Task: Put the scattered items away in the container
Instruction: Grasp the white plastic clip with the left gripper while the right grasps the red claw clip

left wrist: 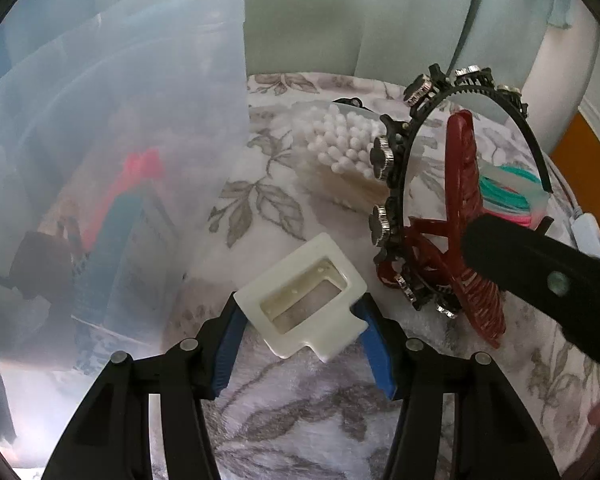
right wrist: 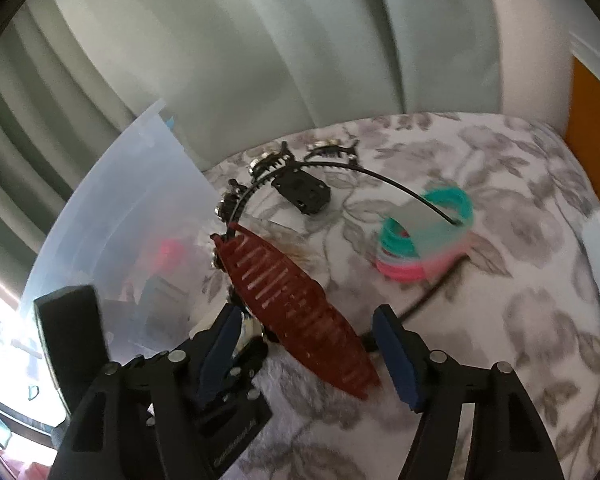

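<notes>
Clutter lies on a floral blanket (left wrist: 300, 400) beside the translucent container (left wrist: 112, 140), close enough for short carries. The left gripper (left wrist: 300, 320) has its jaws clamped on a white plastic frame (left wrist: 304, 300) just beside the container wall. The right gripper (right wrist: 308, 344) straddles a dark red hair claw (right wrist: 296, 304) (tangled in a black jewelled headband (right wrist: 260, 184)), farther from the container; its jaws look apart. Cotton swabs (left wrist: 340, 140) and coloured hair ties (right wrist: 428, 236) wait beyond.

A home, by the look of it, likely a bedroom: a fleecy floral blanket (left wrist: 300, 420) underneath, pale green curtains (right wrist: 300, 40) hanging behind, hair accessories and cotton swabs (left wrist: 340, 140) scattered about.
</notes>
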`<act>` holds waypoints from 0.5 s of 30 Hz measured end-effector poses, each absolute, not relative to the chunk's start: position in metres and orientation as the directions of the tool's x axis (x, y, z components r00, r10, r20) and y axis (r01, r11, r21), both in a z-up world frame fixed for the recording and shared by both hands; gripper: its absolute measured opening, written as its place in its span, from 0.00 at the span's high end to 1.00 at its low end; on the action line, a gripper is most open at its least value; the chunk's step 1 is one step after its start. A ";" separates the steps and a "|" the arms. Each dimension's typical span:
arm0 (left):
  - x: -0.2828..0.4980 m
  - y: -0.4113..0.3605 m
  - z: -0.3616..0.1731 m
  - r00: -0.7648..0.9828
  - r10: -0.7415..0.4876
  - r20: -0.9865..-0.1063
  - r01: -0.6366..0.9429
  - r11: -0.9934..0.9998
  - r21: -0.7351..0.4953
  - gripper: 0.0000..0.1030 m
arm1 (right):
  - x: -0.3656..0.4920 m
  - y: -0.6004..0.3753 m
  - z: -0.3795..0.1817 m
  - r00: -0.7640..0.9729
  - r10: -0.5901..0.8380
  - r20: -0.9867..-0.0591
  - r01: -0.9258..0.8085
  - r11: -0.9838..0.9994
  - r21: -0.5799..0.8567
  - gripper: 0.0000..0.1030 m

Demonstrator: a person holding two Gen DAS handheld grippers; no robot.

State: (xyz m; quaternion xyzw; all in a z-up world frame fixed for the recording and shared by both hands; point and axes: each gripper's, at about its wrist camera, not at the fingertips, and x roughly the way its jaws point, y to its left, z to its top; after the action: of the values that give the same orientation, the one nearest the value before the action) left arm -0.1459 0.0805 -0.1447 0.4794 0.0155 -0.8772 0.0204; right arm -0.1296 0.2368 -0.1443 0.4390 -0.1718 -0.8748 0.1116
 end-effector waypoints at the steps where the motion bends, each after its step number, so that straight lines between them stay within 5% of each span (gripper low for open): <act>1: -0.145 0.080 -0.145 -0.541 -0.018 -0.841 0.048 -0.999 -0.010 0.44 | -0.133 0.236 -0.146 -0.582 -0.360 -0.729 0.059 -0.913 0.403 0.31; 6: -0.145 0.075 -0.147 -0.542 0.002 -0.840 0.046 -0.998 -0.032 0.45 | -0.152 0.228 -0.158 -0.537 -0.379 -0.754 0.093 -0.914 0.394 0.32; 10: -0.144 0.072 -0.147 -0.543 0.010 -0.840 0.044 -0.998 -0.040 0.45 | -0.154 0.224 -0.163 -0.526 -0.393 -0.754 0.088 -0.907 0.412 0.50; 15: -0.142 0.079 -0.147 -0.541 0.008 -0.841 0.036 -0.999 -0.033 0.45 | -0.145 0.228 -0.155 -0.557 -0.361 -0.748 0.058 -0.916 0.398 0.60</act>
State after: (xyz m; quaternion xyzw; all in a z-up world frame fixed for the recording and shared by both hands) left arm -0.1424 0.0787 -0.1469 0.4792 0.0233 -0.8774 0.0080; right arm -0.1447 0.2280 -0.1552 0.4550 -0.1661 -0.8665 0.1209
